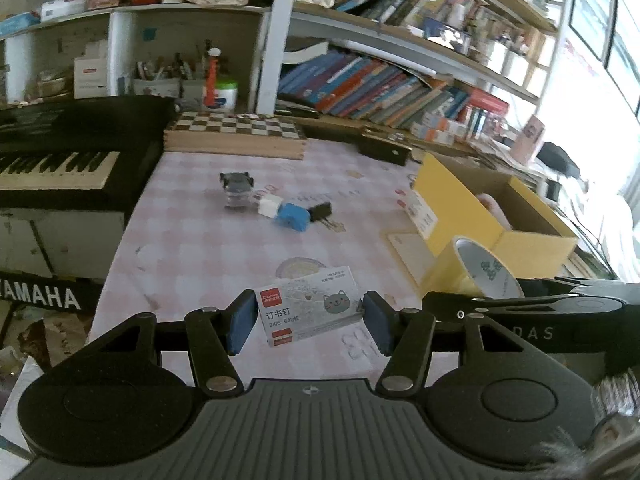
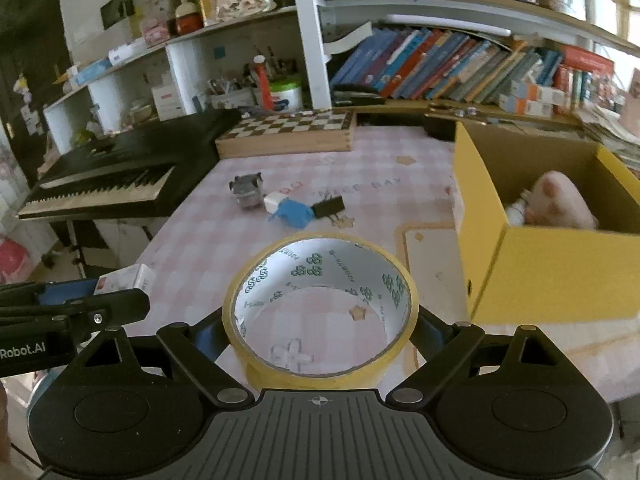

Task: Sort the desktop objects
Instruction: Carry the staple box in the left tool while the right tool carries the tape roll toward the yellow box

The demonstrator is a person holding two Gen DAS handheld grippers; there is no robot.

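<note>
The left gripper (image 1: pixel 310 322) pinches a small white cardboard staple box (image 1: pixel 310 306) with a red label and a grey cat drawing between its blue pads (image 1: pixel 242 326), above the near edge of the pink checked tablecloth (image 1: pixel 224 248); the box's long axis runs left to right. The right gripper (image 2: pixel 320 332) clamps a wide yellow tape roll (image 2: pixel 320 308), its open core facing the camera, left of the yellow cardboard box (image 2: pixel 560 272). Farther off lie a blue block (image 2: pixel 294 212), a white cube (image 2: pixel 274 201) and a black clip (image 2: pixel 328 206).
</note>
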